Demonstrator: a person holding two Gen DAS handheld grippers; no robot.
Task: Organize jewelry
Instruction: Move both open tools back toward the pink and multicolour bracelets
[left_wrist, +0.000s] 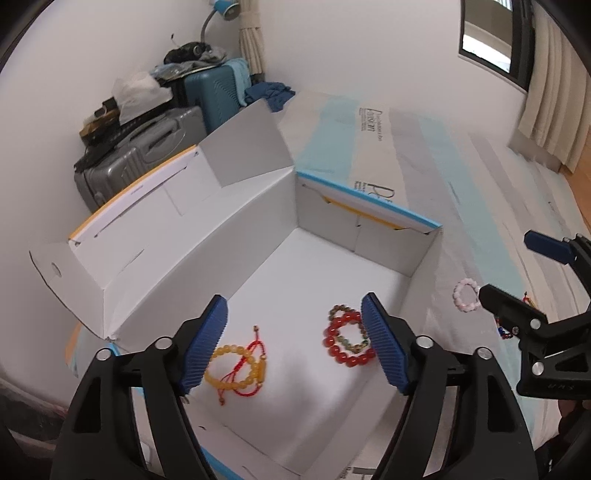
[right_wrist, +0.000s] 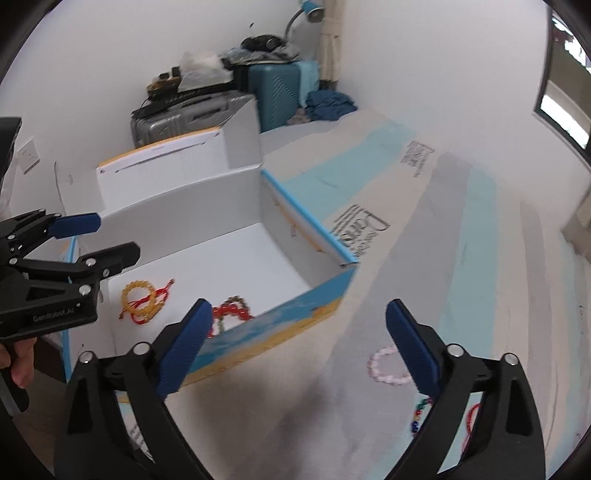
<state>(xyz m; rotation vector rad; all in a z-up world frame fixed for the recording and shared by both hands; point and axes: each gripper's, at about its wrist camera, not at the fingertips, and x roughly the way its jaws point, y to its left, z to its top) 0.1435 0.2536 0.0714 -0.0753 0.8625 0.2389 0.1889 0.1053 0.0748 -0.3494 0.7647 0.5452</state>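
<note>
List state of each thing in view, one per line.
box: open, flaps up
yellow bead bracelet: inside box, lying flat
red bead bracelet: inside box, on a darker one
pink bracelet: outside box, on the cover
left gripper: open, empty
right gripper: open, empty

Readable text: "GenRobot.AI", white on black, on the body of the left gripper (right_wrist: 114, 238) in the right wrist view. Dark script lettering is printed on the striped sheet (right_wrist: 406, 206) beside the open box (right_wrist: 295, 317); too distorted to read in either view.
</note>
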